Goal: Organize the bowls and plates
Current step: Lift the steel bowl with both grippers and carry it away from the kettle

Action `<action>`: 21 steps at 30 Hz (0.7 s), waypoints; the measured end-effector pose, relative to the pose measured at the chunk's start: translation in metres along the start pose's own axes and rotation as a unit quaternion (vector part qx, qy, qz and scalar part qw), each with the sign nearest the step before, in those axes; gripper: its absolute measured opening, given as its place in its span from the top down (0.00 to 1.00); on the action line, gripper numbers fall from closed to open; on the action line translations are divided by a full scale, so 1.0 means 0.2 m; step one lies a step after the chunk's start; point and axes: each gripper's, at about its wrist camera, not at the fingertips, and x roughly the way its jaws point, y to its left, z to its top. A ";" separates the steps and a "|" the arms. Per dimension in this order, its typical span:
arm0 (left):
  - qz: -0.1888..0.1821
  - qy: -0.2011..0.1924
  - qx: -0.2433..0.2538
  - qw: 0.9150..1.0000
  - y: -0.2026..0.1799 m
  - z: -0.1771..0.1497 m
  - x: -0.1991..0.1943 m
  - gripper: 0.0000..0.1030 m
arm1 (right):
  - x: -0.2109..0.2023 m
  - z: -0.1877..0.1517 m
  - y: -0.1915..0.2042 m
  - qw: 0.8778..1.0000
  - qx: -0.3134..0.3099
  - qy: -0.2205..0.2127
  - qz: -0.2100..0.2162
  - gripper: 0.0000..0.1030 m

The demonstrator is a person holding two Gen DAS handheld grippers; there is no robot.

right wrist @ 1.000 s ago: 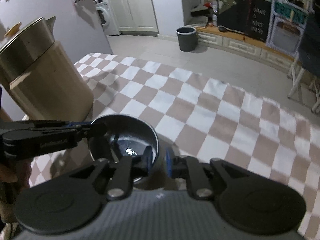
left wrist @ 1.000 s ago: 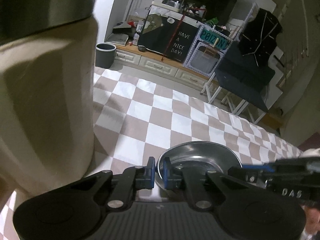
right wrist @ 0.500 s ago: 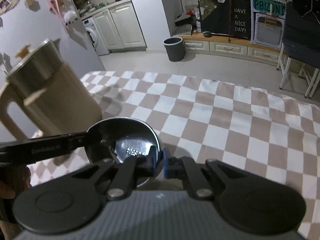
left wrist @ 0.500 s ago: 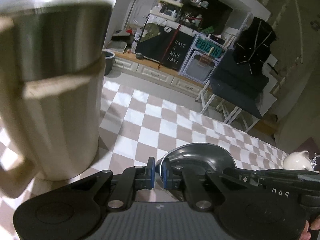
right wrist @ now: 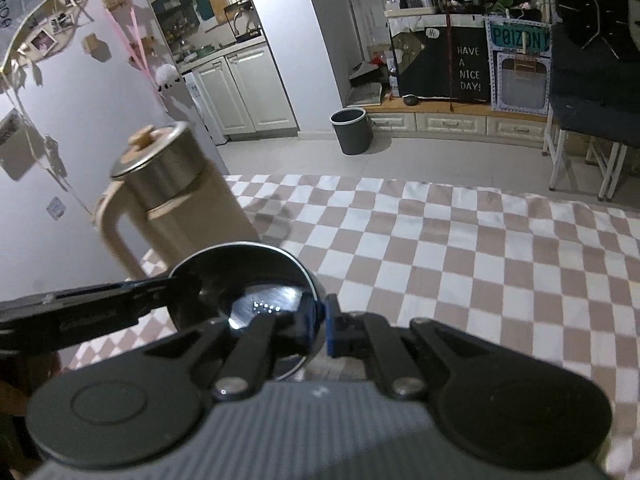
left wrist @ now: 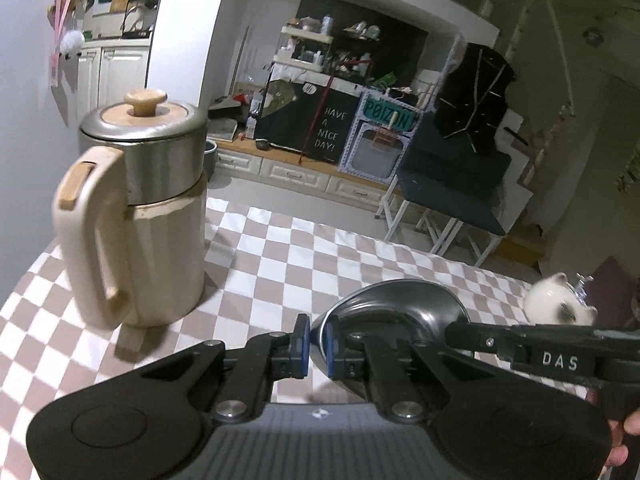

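above checkered cloth (left wrist: 280,264), both tongs pinch bowl (left wrist: 396,304).

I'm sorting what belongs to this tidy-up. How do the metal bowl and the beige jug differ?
The metal bowl is low, open and dark shiny steel all over; the beige jug is tall, lidded and cream with only a steel top band. The bowl is gripped at opposite rims by the left gripper and right gripper; the jug stands untouched on the checkered cloth. The jug has a side handle; the bowl has none. Both are partly steel.
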 end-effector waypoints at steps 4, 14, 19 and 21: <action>-0.002 -0.004 0.007 1.000 -0.03 -0.08 -0.16 0.92 | -0.14 -0.10 0.05 1.000 0.003 -0.008 0.003 0.94; 0.026 -0.002 0.034 0.999 -0.05 -0.31 -0.43 0.92 | -0.33 -0.40 0.16 0.999 0.020 -0.011 0.023 0.94; 0.043 0.000 0.052 0.998 -0.05 -0.37 -0.49 0.92 | -0.40 -0.47 0.25 1.000 -0.001 -0.015 0.026 0.94; 0.054 0.008 0.061 0.997 -0.05 -0.39 -0.49 0.92 | -0.39 -0.50 0.27 1.000 -0.005 -0.005 0.027 0.94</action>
